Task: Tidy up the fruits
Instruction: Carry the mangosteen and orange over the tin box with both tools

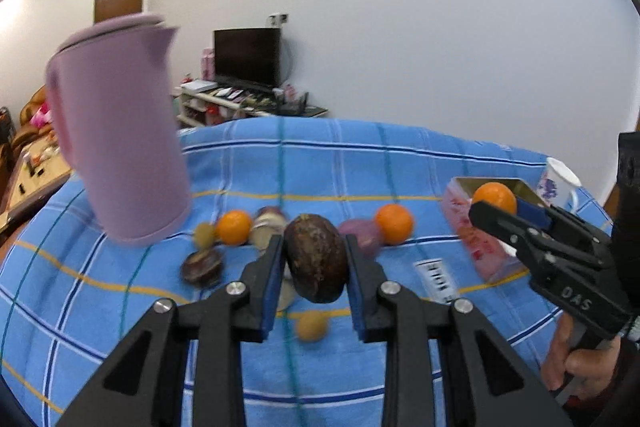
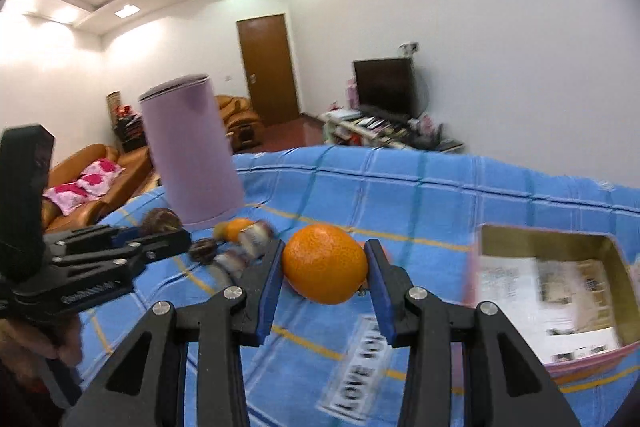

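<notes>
The left gripper point(image 1: 316, 259) pinches a brown avocado point(image 1: 316, 257); the right gripper point(image 2: 325, 267) pinches an orange point(image 2: 325, 263); a lilac jug point(image 1: 116, 147) stands beside the scattered fruit point(image 1: 234, 227); an open box point(image 2: 560, 247) lies near.

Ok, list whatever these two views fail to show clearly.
- Loose fruit pile, left wrist view: motion-blurred; the small pieces cannot be identified.
- Box contents, right wrist view: printed paper smeared, unreadable; its right edge is blurred.
- Mug, left wrist view: partly hidden by the right hand-held gripper.
- Cloth label, right wrist view: partly covered by the hand-held gripper's fingers.
</notes>
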{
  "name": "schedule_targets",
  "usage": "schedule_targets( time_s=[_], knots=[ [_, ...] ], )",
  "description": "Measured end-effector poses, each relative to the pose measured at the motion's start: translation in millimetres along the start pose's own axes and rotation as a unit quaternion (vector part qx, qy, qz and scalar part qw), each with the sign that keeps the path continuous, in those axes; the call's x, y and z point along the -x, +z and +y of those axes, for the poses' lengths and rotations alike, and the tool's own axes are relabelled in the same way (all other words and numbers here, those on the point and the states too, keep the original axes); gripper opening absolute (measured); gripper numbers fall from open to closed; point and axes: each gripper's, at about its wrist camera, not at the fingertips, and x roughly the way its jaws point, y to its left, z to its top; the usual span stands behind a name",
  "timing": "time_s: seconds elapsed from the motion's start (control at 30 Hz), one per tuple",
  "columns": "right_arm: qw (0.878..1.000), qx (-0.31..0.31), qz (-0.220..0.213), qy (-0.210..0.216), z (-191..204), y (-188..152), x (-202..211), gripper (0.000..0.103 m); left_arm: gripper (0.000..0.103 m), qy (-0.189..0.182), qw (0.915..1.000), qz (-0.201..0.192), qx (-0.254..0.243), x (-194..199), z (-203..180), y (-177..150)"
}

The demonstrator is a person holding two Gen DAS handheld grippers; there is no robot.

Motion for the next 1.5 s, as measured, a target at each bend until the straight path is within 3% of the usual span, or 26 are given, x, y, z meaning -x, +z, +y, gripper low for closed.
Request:
schedule_targets(
  time_s=[0.3, 0.63, 1.0, 1.5],
  knots=[
    [0.993, -0.015, -0.026, -0.117, -81, -5, 33, 0.042, 0.031, -0.044, 0.9982, -0.001, -0.041, -23, -69, 11],
    [0.98, -0.054, -0.013, -0.192, -157, -13, 51, 0.042, 0.031, -0.098, 0.9927, 0.006, -0.07, -56, -153, 18],
    [0.971, -0.05, 0.036, -0.232, -189, -26, 42, 0.043, 0.031, -0.113, 0.9877, 0.043, -0.099, -100, -231, 11],
    [0.968, -0.069, 0.089, -0.223, -201, -36, 22, 0.043, 0.031, -0.095, 0.9871, 0.059, -0.115, -123, -245, -2]
  ],
)
